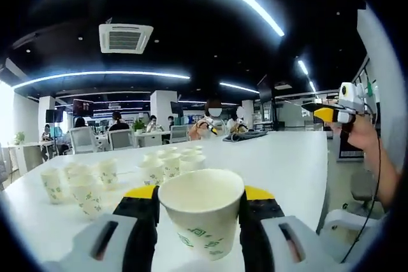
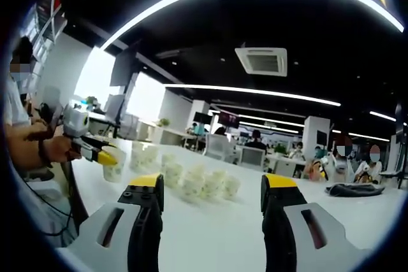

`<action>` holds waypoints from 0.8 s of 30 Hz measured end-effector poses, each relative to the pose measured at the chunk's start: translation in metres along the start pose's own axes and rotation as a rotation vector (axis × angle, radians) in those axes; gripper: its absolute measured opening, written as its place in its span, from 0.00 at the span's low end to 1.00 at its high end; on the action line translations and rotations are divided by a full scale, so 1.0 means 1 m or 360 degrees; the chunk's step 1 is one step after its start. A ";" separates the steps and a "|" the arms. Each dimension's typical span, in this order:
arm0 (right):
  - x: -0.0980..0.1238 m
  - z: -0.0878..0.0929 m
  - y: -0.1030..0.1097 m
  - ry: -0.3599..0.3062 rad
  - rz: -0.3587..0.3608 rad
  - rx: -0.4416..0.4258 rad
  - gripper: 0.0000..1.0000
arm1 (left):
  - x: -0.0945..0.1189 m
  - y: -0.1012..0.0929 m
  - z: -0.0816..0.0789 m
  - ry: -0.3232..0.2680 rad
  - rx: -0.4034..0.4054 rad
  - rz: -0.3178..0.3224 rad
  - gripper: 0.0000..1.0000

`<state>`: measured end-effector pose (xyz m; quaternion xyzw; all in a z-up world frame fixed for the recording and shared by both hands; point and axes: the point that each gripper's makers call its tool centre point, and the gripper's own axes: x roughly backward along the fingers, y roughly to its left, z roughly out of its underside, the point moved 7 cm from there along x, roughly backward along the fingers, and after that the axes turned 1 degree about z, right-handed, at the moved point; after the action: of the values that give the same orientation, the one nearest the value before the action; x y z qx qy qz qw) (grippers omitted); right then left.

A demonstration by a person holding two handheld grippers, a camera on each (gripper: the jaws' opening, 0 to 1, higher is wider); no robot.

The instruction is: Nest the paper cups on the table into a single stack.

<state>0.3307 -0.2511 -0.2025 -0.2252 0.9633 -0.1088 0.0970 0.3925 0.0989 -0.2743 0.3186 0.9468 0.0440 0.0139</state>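
Note:
My left gripper (image 1: pixel 200 209) is shut on a white paper cup (image 1: pixel 202 216) with green print, held upright above the white table (image 1: pixel 280 164). Two loose groups of like cups stand on the table: one at the left (image 1: pixel 80 183), one farther back (image 1: pixel 171 161). The right gripper (image 1: pixel 328 114) appears far right in the left gripper view, held in a hand. In the right gripper view my right gripper (image 2: pixel 210 190) stands open with nothing between its jaws. The cups (image 2: pixel 194 179) sit beyond it, and the left gripper (image 2: pixel 102 154) holds its cup (image 2: pixel 113 169) at the left.
People sit at desks (image 1: pixel 137 133) beyond the table's far end. A dark bundle (image 2: pixel 354 189) lies on the table at the right. A person's arm (image 2: pixel 29 148) and a hanging cable (image 1: pixel 373 189) are close by. The table edge (image 1: pixel 328 176) runs along the right.

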 end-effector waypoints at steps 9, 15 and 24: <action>-0.002 0.002 0.001 0.0003 -0.0005 -0.0003 0.65 | -0.017 -0.024 0.011 0.0026 -0.0047 0.0087 0.53; -0.002 0.002 0.000 0.0003 -0.0006 -0.0003 0.65 | -0.026 -0.032 0.018 0.0032 -0.0057 0.0118 0.53; -0.001 0.003 -0.001 0.0004 -0.0002 -0.0005 0.64 | -0.030 -0.034 0.027 0.0065 -0.0044 0.0128 0.53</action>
<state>0.3324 -0.2517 -0.2050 -0.2258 0.9635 -0.1075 0.0955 0.3974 0.0562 -0.3044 0.3553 0.9325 0.0640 -0.0028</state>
